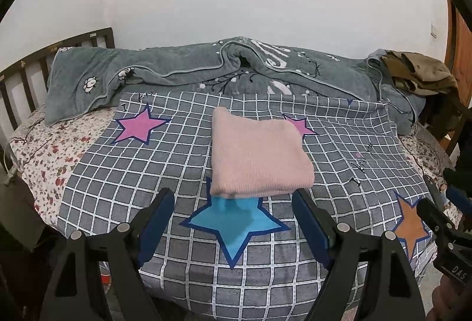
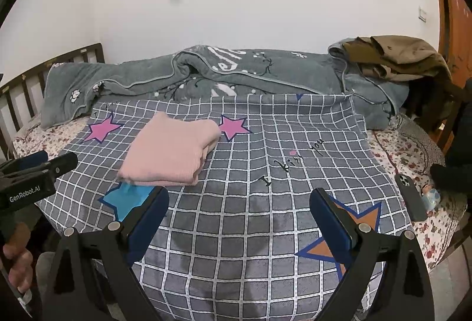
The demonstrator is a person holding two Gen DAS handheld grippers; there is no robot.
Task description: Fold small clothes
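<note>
A pink knitted garment [image 1: 256, 152] lies folded into a thick rectangle on the grey checked cloth [image 1: 183, 161], over the top of a blue star print. My left gripper [image 1: 233, 197] hovers just in front of its near edge, open, with nothing between the blue pads. From the right wrist view the same pink garment [image 2: 174, 150] lies to the left and further off. My right gripper [image 2: 239, 197] is open too, held over bare checked cloth [image 2: 250, 217] near an orange star. The left gripper's body shows at the left edge there, held by a hand [image 2: 17, 262].
A rumpled grey-green blanket [image 1: 206, 67] runs along the back of the bed, with brown clothes [image 2: 398, 58] piled at its right end. A phone [image 2: 410, 197] and a small toy lie on the floral sheet [image 2: 392, 155] at right. A wooden headboard [image 1: 29, 76] stands at left.
</note>
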